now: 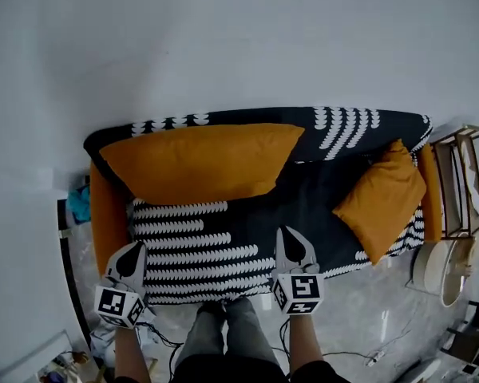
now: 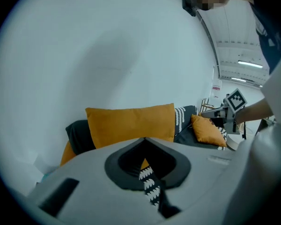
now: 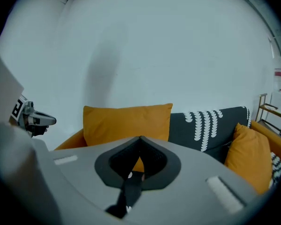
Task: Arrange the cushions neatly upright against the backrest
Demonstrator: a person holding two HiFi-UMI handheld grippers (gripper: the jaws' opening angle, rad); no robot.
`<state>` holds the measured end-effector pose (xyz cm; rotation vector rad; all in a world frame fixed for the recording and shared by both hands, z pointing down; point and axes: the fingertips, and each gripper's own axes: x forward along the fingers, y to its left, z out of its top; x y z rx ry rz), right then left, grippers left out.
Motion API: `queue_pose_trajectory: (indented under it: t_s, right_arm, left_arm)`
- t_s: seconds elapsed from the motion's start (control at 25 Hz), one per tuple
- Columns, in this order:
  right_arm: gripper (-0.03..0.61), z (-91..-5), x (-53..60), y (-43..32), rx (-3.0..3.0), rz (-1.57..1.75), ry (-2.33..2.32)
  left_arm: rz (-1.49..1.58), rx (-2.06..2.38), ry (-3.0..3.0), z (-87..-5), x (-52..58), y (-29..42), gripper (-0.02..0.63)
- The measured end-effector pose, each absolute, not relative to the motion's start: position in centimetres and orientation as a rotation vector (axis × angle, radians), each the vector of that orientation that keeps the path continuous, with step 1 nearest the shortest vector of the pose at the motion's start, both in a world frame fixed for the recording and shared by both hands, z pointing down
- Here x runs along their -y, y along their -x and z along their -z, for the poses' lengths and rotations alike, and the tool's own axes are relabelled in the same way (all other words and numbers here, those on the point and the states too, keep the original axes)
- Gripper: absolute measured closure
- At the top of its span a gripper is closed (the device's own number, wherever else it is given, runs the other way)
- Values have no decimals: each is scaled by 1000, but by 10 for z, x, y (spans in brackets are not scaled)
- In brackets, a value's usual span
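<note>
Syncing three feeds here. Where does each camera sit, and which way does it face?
Head view: on the person's head, looking steeply down at the sofa; forearms, legs, left gripper and right gripper show.
Left gripper view: on the left gripper, facing the long cushion past its shut jaws; right gripper shows at right.
Right gripper view: on the right gripper, facing the backrest; left gripper shows at left.
Shared: the long cushion and small cushion.

Matt orange cloth cushion (image 1: 201, 162), patterned fabric sofa (image 1: 199, 246)

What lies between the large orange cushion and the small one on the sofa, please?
Nothing: between the large cushion and the small cushion only bare sofa shows, in the head view.
</note>
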<state>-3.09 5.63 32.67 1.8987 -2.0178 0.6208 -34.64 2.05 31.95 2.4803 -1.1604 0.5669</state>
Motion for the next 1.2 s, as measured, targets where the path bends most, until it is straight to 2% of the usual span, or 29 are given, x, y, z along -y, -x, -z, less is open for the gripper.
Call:
queue_pose_trajectory:
  t_s: [0.4,0.68,0.92,1.2]
  right_arm:
    - [571,-222,-113,72,2079,-606,-1972]
    - [571,-146,-142,66,2078,-471,-2080]
    - [571,-130,-198,30,1961,-434,-2215]
    - [571,-142,-311,-42,1653,-538,-2455]
  left_arm:
    - [-481,1031,-2659,-217,-53,321,612]
    - [-337,914,-2681,-171,-75,297,612]
    - [-323,682,-2830,-144,-98,229,612]
    - [-373,255,-2895,-154,-163,126,612]
